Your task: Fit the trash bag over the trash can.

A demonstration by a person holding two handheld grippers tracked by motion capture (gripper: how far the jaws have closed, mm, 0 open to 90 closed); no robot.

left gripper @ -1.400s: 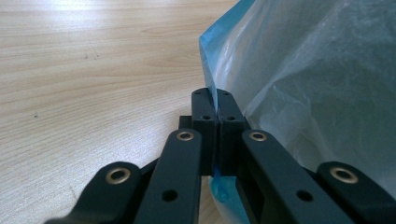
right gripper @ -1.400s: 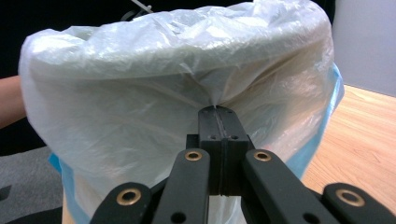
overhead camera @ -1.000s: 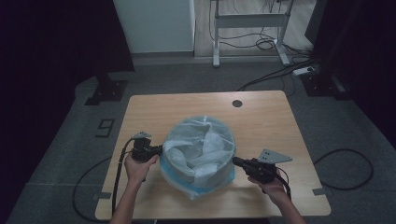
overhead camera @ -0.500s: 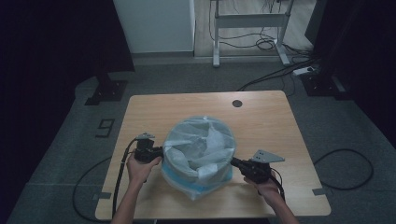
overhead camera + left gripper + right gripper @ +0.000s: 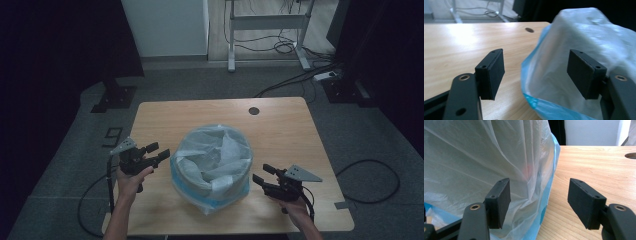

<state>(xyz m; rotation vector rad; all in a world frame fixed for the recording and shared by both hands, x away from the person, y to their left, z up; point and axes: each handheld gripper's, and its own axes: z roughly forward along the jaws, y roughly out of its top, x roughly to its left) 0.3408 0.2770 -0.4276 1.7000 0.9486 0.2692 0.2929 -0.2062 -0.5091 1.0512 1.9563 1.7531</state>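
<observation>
Bin with a plastic bag, flanked by two grippers

The bin [image 5: 210, 167] is not touched; left gripper [image 5: 157, 152] and right gripper [image 5: 263, 174] are held wide open beside it.

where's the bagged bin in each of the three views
High view: the bin stands at the table's middle near the front edge, between the left gripper and right gripper.
Left gripper view: its bag takes up the right half, behind the right jaw.
Right gripper view: its bag takes up the left half, behind the left jaw.
Shared landmark: the table hole.
</observation>
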